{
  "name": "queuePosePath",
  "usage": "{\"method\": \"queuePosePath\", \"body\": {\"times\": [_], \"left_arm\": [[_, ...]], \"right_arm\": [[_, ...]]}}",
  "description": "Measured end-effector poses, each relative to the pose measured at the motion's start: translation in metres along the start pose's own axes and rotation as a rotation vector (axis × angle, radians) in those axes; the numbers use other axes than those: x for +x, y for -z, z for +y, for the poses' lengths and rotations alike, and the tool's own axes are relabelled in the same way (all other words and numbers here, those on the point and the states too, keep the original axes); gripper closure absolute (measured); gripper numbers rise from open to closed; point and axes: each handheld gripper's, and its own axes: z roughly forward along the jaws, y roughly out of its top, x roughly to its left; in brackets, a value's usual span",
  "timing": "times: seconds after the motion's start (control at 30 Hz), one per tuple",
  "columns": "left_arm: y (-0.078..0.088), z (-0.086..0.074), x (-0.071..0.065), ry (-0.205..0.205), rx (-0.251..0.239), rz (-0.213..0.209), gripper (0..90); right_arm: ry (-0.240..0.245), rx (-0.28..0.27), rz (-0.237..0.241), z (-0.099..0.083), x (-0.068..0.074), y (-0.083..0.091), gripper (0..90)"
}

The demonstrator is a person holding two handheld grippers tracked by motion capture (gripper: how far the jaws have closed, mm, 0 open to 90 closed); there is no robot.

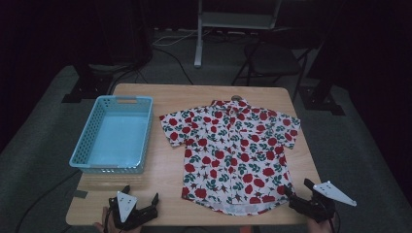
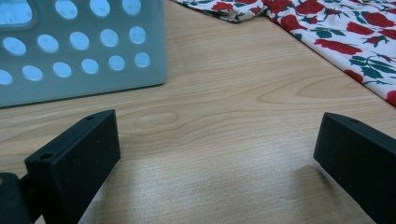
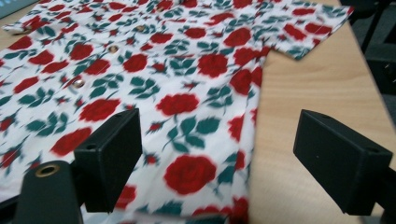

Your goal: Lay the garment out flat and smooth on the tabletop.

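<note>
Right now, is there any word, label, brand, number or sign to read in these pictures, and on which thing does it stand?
There is no readable text.
The shirt carries only a print of red roses and green leaves.
The blue basket shows plain plastic with holes.
The wooden table and both grippers, left and right, show no label or number.

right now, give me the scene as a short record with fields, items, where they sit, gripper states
table: wooden table
basket: blue basket, empty, left part of table
shirt: rose-print shirt, spread flat, right of basket, collar at far side
left gripper: left gripper, open, near edge, over bare wood
right gripper: right gripper, open, at shirt's near right hem corner
</note>
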Motion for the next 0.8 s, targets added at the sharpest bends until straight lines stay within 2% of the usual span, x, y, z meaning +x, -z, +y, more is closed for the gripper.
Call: {"method": "queuePosePath", "body": {"times": [0.17,0.33,0.4,0.63,0.7,0.8], "left_arm": [[0.0,0.0,0.0,-0.003,-0.003,-0.002,1.1],[0.001,-0.001,0.0,-0.005,-0.009,-0.006,1.1],[0.001,0.0,0.0,-0.005,-0.005,-0.006,1.1],[0.0,0.0,0.0,-0.005,-0.004,-0.006,1.1],[0.0,0.0,0.0,-0.004,-0.001,-0.005,1.1],[0.0,0.0,0.0,-0.003,0.0,-0.005,1.1]], "right_arm": [[0.003,0.02,-0.006,-0.015,0.007,0.005,14.9],[0.014,0.045,-0.049,-0.027,0.01,0.004,15.0],[0.0,0.044,-0.053,-0.032,0.01,0.003,14.9],[0.003,-0.023,-0.1,-0.046,0.009,-0.001,14.9],[0.015,-0.07,-0.121,-0.048,0.009,0.0,14.9],[-0.01,-0.107,-0.123,-0.05,0.007,0.0,14.9]]}}
